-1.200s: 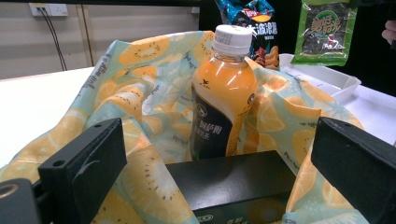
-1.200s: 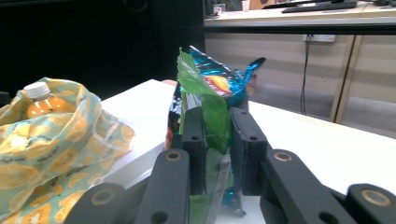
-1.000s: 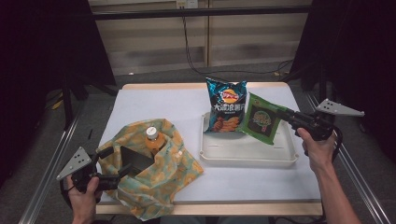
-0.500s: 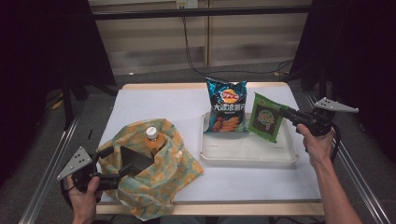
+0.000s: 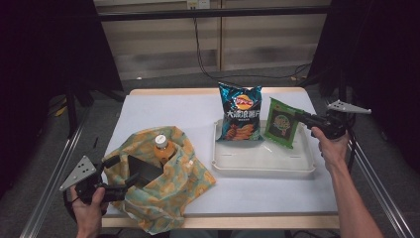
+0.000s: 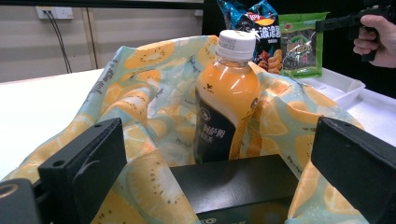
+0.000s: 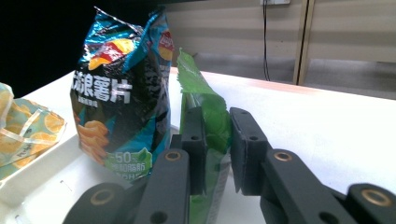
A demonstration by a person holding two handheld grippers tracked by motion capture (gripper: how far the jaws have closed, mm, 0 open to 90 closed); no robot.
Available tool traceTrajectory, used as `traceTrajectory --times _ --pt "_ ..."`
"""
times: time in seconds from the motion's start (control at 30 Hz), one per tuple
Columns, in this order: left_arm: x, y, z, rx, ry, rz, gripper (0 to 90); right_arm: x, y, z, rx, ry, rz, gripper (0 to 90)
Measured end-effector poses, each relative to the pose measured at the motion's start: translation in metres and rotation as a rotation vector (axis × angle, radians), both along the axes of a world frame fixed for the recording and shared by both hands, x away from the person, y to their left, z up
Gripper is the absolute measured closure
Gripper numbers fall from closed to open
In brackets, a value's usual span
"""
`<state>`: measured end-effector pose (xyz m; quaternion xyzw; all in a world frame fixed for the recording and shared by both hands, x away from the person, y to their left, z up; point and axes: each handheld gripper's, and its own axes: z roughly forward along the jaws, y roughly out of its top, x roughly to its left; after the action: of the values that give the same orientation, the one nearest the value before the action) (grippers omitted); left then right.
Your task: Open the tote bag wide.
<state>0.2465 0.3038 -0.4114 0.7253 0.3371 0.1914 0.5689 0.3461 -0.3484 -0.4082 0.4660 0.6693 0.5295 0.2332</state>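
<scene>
Nearest the person, at the front left of the white tabletop (image 5: 163, 106), the left tongs (image 5: 119, 178) stand with their blocky black jaws wide apart, spanning a matte black box (image 6: 233, 186) that lies inside the soft, crumpled fabric bag (image 5: 168, 198) printed with yellow citrus slices on pale green. Whether the pads press on the box or the cloth I cannot tell. Behind the box a smooth plastic bottle (image 6: 227, 100) of orange drink stands upright in the bag, with a white cap and a dark label.

Farther back on the right sits a shallow white rectangular tray (image 5: 262, 166) with rounded corners. In it a glossy blue crisp bag (image 5: 240, 114) stands puffed and creased. Beside it, the right tongs (image 5: 298, 115) pinch a flat, shiny green snack packet (image 5: 281, 124) between nearly closed jaws, gripping it near its upper edge — the packet hangs upright over the tray's right part, close to the blue bag.

Against a second ago, the green packet has come down and drawn nearer the person's side of the tray, and its tilt has lessened — the left hand and the bag lie as they did.
</scene>
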Motion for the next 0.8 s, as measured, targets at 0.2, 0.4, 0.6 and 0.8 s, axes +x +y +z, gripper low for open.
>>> traceTrajectory --times 0.2,0.4,0.6,0.8 --pt "0.000 0.001 0.001 0.009 -0.001 0.004 3.1 0.005 -0.002 -0.004 -0.007 0.021 -0.015 77.2" --pt "-0.001 0.001 0.001 0.005 -0.003 0.001 3.1 0.011 0.000 -0.007 -0.006 0.021 -0.031 77.0" --pt "-0.002 0.001 0.001 -0.013 -0.007 0.007 3.1 0.015 0.002 -0.008 -0.021 0.027 -0.027 76.7" --pt "-0.002 0.001 0.001 -0.009 -0.004 0.002 3.1 0.022 0.007 -0.007 -0.046 0.028 -0.020 76.4"
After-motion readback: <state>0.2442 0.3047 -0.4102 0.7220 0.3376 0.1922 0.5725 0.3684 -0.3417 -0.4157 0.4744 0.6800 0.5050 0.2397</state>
